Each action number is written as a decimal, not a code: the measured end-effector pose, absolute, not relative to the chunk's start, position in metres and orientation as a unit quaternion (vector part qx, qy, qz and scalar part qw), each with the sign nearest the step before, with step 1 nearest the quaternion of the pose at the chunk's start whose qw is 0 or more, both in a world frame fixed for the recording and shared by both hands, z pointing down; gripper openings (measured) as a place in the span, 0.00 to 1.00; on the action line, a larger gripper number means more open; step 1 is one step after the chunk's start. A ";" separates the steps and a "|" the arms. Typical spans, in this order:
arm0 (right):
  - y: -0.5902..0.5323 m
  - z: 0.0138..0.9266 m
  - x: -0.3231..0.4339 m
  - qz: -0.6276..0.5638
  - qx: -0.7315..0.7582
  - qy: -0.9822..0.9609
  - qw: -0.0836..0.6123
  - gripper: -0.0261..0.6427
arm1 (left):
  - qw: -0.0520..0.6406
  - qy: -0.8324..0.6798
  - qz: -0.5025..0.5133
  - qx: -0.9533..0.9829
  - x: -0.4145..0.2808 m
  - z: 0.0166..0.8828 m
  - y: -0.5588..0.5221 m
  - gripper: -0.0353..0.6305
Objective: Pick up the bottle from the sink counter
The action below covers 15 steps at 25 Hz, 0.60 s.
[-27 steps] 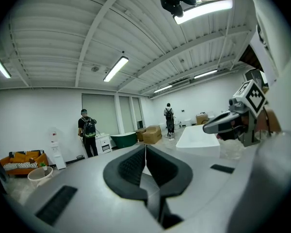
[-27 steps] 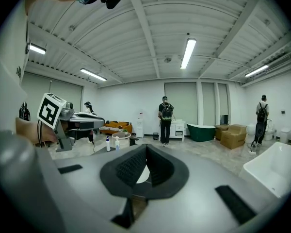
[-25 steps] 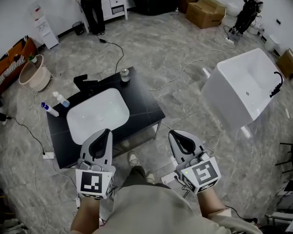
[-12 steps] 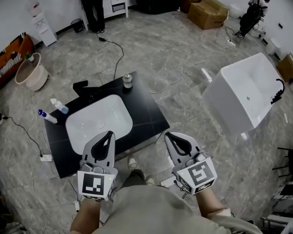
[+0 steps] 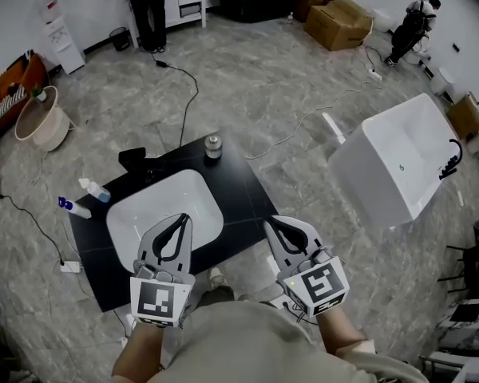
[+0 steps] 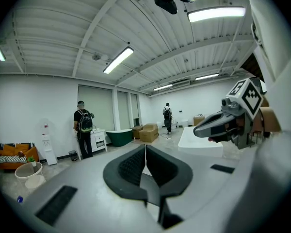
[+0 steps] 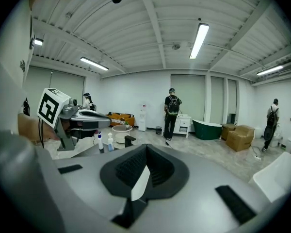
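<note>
Nothing is picked up yet. The left claw (image 5: pixel 180 220) and right claw (image 5: pixel 270 223) hang over the near edge of the black bench (image 5: pixel 243 190), each with its jaws pressed together on nothing. At the bench's left edge, beside the white basin (image 5: pixel 144 206), are a white bottle (image 5: pixel 96 190) and a blue-capped bottle (image 5: pixel 70 207), well apart from both claws; which one the task means is unclear at this size. The reach, the opening and the grasp are all left to do

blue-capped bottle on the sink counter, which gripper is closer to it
Left. The left gripper hangs over the basin's near rim, the blue-capped bottle off to its left. The right gripper is farther, at the counter's near right corner.
</note>
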State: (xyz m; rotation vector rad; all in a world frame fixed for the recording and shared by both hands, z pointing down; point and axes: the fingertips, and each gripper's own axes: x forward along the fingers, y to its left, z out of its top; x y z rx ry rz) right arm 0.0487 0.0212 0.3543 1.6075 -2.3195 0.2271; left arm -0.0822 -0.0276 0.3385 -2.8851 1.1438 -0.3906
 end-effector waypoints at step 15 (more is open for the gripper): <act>-0.065 0.349 0.018 0.051 0.558 -0.810 0.171 0.03 | 0.005 0.367 -0.115 -0.923 -0.119 0.342 -0.087 0.07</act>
